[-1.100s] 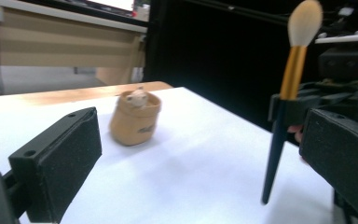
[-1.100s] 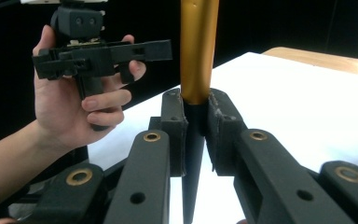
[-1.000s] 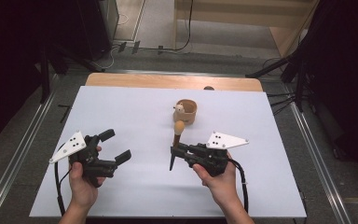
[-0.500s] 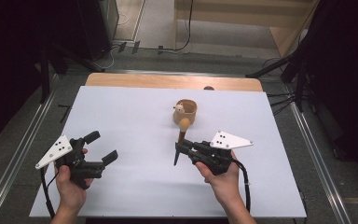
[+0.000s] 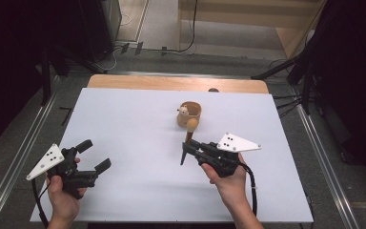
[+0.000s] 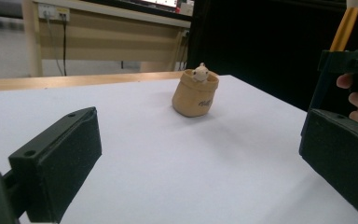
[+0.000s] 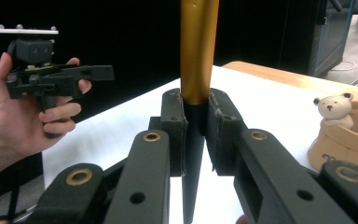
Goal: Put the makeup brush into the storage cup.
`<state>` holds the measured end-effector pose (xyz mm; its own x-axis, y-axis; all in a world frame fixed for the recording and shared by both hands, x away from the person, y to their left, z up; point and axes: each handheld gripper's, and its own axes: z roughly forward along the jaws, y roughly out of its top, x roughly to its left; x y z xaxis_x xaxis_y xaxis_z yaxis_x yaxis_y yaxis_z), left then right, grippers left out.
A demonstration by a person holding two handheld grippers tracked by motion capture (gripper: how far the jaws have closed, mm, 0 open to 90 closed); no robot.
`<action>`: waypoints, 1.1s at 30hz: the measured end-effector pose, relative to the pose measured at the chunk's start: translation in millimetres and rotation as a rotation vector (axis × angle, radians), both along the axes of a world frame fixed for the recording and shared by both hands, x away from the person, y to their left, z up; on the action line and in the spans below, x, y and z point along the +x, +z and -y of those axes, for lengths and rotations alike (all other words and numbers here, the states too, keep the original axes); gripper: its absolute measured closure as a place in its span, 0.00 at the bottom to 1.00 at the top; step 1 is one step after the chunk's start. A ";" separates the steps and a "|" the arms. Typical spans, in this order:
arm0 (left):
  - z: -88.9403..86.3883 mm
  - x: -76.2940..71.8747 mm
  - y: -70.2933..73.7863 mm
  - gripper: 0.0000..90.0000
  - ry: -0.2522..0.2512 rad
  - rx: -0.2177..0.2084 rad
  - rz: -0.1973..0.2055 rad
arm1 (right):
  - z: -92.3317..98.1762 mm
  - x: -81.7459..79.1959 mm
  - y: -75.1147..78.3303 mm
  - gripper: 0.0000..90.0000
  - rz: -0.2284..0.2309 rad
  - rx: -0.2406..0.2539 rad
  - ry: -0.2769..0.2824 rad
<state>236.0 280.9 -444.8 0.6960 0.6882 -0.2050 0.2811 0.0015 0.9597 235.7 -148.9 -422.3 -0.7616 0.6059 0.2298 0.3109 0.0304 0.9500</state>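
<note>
My left gripper (image 5: 93, 155) has drawn back toward the table's (image 5: 133, 119) near-left corner, jaws apart and empty; my right gripper (image 5: 187, 150) clamps the pen (image 7: 196, 70) upright, just before the bear cup (image 5: 189, 114).

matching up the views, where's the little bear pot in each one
High view: bear pot at table centre, toward the far edge.
Left gripper view: upper middle.
Right gripper view: right edge.
Shared landmark: the yellow pen clamped in the right tool.
</note>
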 end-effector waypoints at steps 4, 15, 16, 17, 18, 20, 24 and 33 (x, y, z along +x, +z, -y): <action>-4.7 -2.7 -4.6 0.00 0.012 0.021 -0.001 | 0.5 2.7 -1.3 0.89 0.009 -0.021 -0.018; -20.3 -12.7 -15.6 0.00 0.046 0.062 -0.005 | 9.2 11.0 0.1 0.89 0.062 -0.021 -0.079; -22.6 -13.7 -16.6 0.00 0.053 0.063 -0.004 | 9.8 12.0 0.5 0.89 0.063 -0.022 -0.084; -24.0 -14.2 -17.1 0.00 0.056 0.065 -0.002 | 10.5 13.8 1.1 0.89 0.065 -0.021 -0.093; -26.3 -15.1 -17.8 0.00 0.063 0.069 -0.001 | 10.8 15.1 1.5 0.89 0.067 -0.019 -0.099; -28.8 -16.1 -18.4 0.00 0.072 0.069 0.007 | 11.1 18.0 2.9 0.89 0.079 -0.012 -0.109; -32.9 -18.0 -17.0 0.00 0.095 0.074 0.028 | 10.3 23.3 7.7 0.89 0.115 -0.022 -0.142; -36.4 -17.2 -19.3 0.00 0.119 0.082 0.037 | 8.3 39.7 13.9 0.89 0.151 -0.059 -0.194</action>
